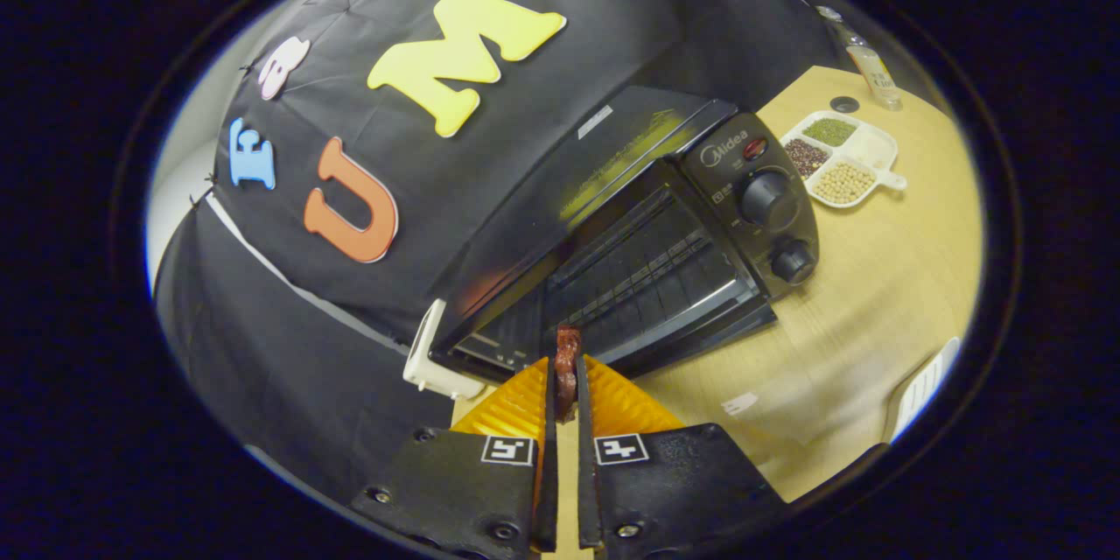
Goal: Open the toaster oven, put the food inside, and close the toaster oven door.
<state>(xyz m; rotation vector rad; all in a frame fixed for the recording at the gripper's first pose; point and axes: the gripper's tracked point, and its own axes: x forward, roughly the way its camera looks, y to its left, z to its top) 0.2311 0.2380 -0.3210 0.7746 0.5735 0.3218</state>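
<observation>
Filling the centre of the frame, the toaster oven (647,227) sat on the wooden table (875,315) with its door (700,328) dropped open and rack exposed. Upper right, a divided dish of beans (838,159) lay well apart. Bottom centre, the gripper (565,376) was pinched narrow on a dark reddish piece of food (567,348), just short of the cavity. Step in hand, apparently: loading. Next calls for advancing onto the rack, then releasing.

The brand name "Midea" stands on the control panel of the toaster oven (665,219), above its 2 knobs; other small markings are unreadable.
</observation>
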